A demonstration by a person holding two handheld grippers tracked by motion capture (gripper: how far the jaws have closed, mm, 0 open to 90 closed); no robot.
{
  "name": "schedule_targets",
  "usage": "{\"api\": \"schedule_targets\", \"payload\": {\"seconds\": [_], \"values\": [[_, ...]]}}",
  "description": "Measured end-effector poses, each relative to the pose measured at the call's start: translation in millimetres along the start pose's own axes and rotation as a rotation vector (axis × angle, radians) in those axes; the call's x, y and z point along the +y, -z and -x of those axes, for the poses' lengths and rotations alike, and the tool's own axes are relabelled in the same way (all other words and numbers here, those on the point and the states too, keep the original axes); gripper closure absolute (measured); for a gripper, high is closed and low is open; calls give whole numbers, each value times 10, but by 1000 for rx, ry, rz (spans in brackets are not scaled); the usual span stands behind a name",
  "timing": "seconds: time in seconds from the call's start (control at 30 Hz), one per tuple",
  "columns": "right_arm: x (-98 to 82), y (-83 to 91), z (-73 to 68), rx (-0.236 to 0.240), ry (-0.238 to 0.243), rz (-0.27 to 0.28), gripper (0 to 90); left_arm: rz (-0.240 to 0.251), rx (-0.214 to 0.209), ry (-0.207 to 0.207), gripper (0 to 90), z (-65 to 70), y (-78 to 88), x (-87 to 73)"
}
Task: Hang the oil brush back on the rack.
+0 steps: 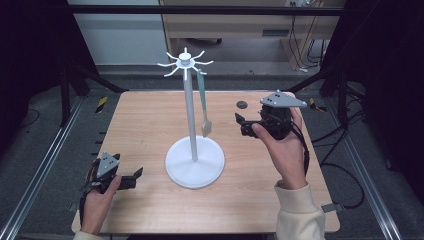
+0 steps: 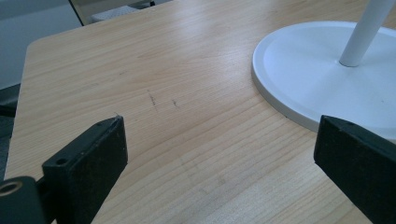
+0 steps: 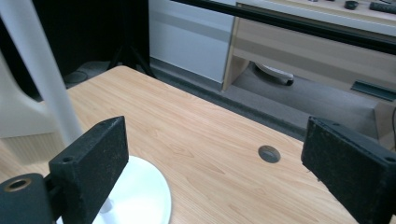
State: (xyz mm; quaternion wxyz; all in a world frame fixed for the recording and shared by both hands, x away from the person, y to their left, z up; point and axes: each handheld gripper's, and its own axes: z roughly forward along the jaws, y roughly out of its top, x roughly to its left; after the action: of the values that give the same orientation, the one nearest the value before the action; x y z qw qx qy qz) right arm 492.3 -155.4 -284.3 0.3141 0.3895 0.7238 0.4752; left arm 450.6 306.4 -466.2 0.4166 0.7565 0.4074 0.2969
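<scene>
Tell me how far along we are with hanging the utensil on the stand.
Done, it seems: the green-handled utensil hangs from a hook of the white stand. In hand: nothing; the right gripper is open beside it, and the left gripper is open near the base. Left: probably just pulling back.

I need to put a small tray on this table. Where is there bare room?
The widest bare patch of the table is at the left, between its far left corner and the white stand. The near strip between the two hands is free too. Right of the stand it is crowded: the hanging spatula and the right hand-held gripper.
</scene>
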Motion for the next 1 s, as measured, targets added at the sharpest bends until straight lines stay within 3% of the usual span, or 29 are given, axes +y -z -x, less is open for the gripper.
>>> {"api": "schedule_targets", "payload": {"seconds": [0.27,0.47,0.87,1.0], "values": [[-119,-5,202,-60,-34,-20,92,8,7,3,23,-8,9,0],[-255,-72,327,-117,-20,-61,107,9,6,1,22,-7,10,1],[-590,-271,546,-161,-56,-139,96,5,8,1,22,-6,5,0],[-711,-321,608,-147,-86,-142,95,2,6,-1,22,-4,3,-1]]}}
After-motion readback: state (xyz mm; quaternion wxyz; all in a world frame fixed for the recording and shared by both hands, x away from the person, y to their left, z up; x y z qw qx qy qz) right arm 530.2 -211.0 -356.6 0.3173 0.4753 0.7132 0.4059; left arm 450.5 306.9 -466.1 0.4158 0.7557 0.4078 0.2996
